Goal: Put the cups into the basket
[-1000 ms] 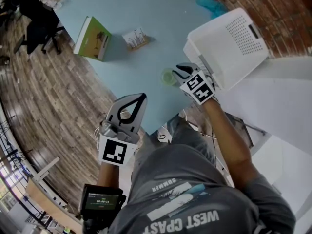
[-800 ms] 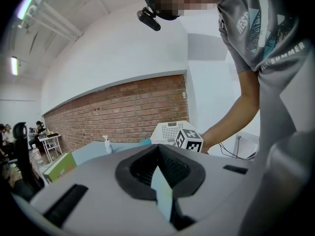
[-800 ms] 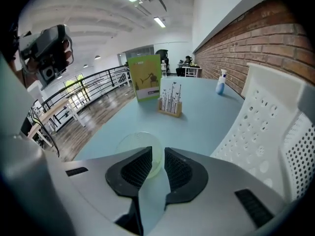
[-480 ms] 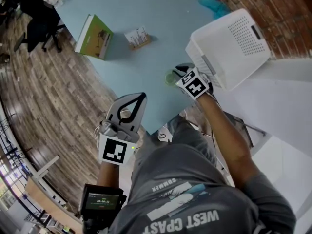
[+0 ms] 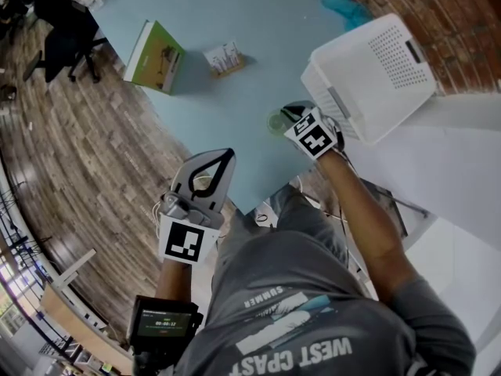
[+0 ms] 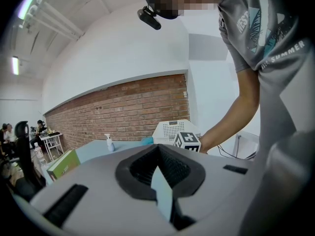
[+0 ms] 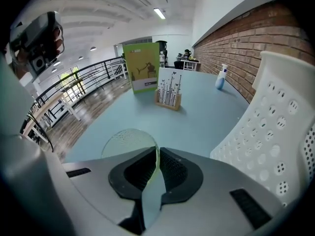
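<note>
A translucent green cup (image 5: 273,122) (image 7: 127,142) is at the near part of the pale blue table (image 5: 227,6), just left of the white perforated basket (image 5: 368,73) (image 7: 278,132). My right gripper (image 5: 286,117) (image 7: 157,153) is shut on the cup's rim, one jaw inside and one outside. Whether the cup rests on the table I cannot tell. My left gripper (image 5: 225,155) (image 6: 158,150) hangs off the table's near edge over the wooden floor, shut and holding nothing. The basket (image 6: 170,129) lies tilted, its opening toward the cup.
A green box (image 5: 155,56) (image 7: 143,66) and a small card holder (image 5: 221,59) (image 7: 168,91) stand on the table's left half. A teal cloth (image 5: 341,8) lies behind the basket. A spray bottle (image 7: 221,77) stands far back. A black chair (image 5: 59,30) is at the upper left.
The right gripper has edged slightly closer in on the cup beside the basket. The left gripper has stayed where it was.
</note>
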`<action>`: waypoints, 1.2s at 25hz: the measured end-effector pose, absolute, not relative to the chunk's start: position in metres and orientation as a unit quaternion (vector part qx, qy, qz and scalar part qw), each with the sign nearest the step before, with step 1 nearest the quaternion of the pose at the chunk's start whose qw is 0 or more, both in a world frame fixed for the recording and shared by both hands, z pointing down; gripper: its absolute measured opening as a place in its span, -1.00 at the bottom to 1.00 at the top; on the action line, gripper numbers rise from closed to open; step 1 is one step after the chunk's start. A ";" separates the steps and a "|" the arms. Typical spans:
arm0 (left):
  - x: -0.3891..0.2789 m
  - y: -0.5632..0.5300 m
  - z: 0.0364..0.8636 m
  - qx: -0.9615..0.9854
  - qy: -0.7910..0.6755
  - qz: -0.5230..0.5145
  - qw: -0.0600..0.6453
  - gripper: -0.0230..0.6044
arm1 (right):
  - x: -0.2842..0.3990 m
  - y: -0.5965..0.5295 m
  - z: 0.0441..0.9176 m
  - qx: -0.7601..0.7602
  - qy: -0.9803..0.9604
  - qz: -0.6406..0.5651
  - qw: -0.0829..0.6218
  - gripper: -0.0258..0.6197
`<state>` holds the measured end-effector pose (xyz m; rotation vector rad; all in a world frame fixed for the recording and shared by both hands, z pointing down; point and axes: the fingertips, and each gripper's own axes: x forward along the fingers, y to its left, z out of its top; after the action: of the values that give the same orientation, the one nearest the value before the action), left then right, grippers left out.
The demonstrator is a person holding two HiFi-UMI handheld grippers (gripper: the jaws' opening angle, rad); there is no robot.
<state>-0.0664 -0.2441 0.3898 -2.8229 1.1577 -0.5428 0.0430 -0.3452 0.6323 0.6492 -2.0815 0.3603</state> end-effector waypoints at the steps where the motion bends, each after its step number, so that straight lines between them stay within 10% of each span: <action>1: -0.067 -0.244 0.390 -0.911 0.373 -0.175 0.021 -0.93 | 0.043 -0.345 0.632 0.264 -0.842 0.145 0.448 -0.81; 30: -0.072 -0.241 0.406 -0.914 0.366 -0.176 0.016 -0.93 | 0.044 -0.331 0.605 0.283 -0.850 0.135 0.423 -0.81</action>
<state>-0.0717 -0.2409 0.4058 -2.8411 1.1395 -0.5461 0.0436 -0.3309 0.6049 0.7074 -2.1291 0.3376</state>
